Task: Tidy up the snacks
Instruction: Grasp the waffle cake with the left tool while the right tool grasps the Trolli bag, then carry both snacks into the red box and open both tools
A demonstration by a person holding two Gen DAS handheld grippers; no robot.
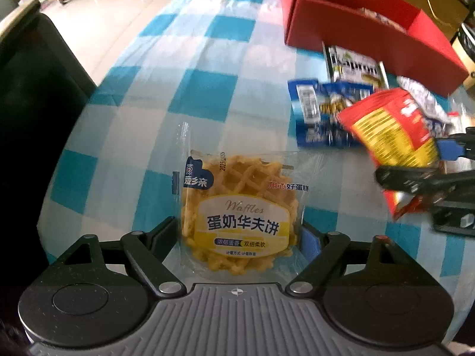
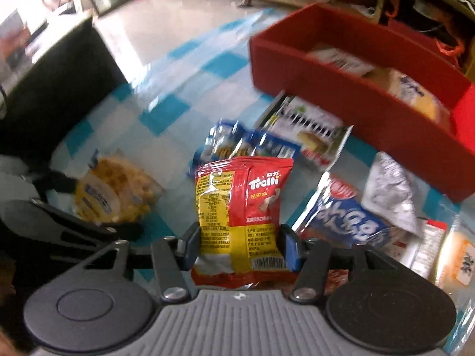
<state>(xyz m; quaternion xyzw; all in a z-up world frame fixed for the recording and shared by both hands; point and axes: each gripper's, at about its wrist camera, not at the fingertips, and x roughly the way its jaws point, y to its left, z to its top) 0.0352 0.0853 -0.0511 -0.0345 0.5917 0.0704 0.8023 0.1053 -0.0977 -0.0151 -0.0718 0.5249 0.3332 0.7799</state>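
Two grips — waffle pack (image 1: 239,213) between left fingers (image 1: 166,231) | Trolli bag (image 2: 240,216) between right fingers (image 2: 289,249)

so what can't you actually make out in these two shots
- Red box contents: left wrist view, the near wall hides most; right wrist view, motion blur smears the packets inside.
- Left hand-held gripper grip on the waffle pack: finger ends sit behind the wrapper, contact unclear.
- Blue packets: print blurred in both views.
- Orange packet: cut off at the right edge, right wrist view.
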